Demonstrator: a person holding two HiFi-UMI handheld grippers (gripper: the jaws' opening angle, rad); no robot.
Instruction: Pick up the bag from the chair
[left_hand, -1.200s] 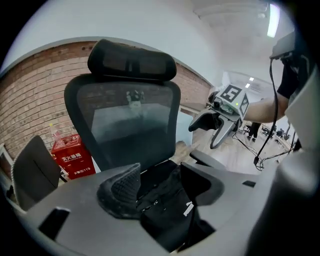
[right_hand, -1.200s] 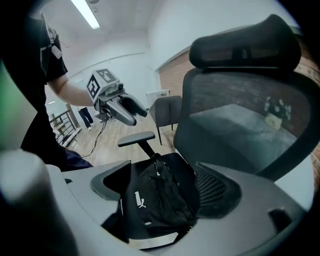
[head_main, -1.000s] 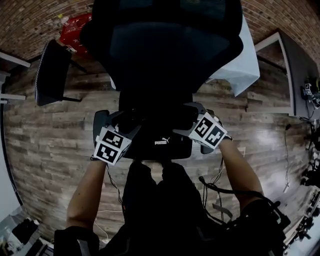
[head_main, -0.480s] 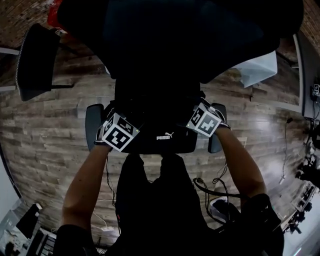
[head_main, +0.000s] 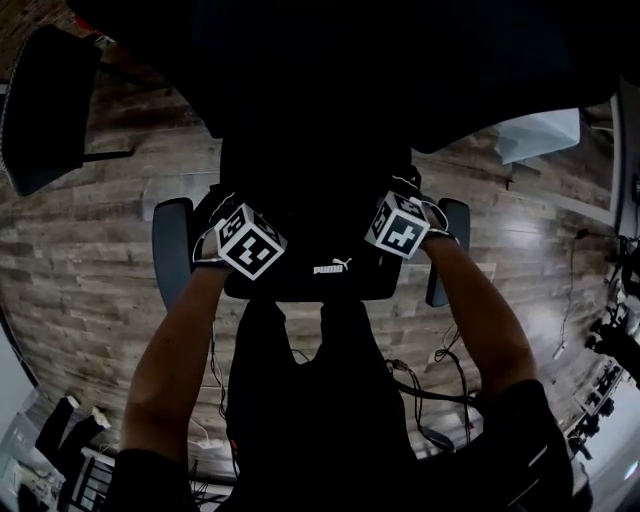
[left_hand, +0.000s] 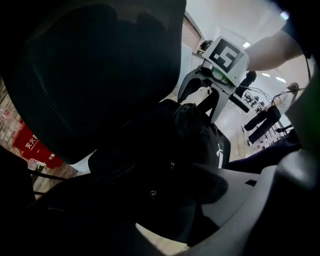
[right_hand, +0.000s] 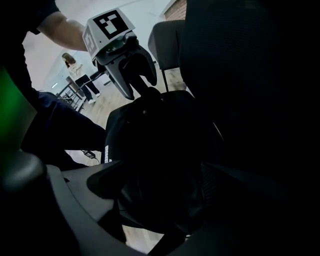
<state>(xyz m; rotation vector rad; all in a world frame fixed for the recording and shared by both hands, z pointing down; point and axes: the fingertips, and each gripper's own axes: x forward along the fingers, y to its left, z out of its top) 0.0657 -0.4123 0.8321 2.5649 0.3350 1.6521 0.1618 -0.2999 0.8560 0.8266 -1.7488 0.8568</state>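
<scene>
A black bag with a white logo (head_main: 330, 268) lies on the seat of a black office chair (head_main: 300, 60), whose mesh back fills the top of the head view. My left gripper (right_hand: 139, 89) hangs over the bag's left end, its jaws spread. Over the right end my right gripper (left_hand: 199, 106) stands the same way. Both pairs of jaws have just been opening. In each gripper view the bag (left_hand: 200, 135) (right_hand: 150, 140) sits between that gripper's own wide-apart fingers (left_hand: 260, 210) (right_hand: 60, 200), with no pad seen pressing on it.
The chair's armrests (head_main: 172, 250) (head_main: 452, 250) flank both hands. A second dark chair (head_main: 40, 110) stands at upper left and a white table corner (head_main: 540, 135) at upper right. Cables (head_main: 430, 380) lie on the wood floor. People (left_hand: 260, 125) stand far off.
Both grippers have come down towards the bag and tipped more steeply. The chair back now looms larger and the marker cubes sit closer to the bag's two ends.
</scene>
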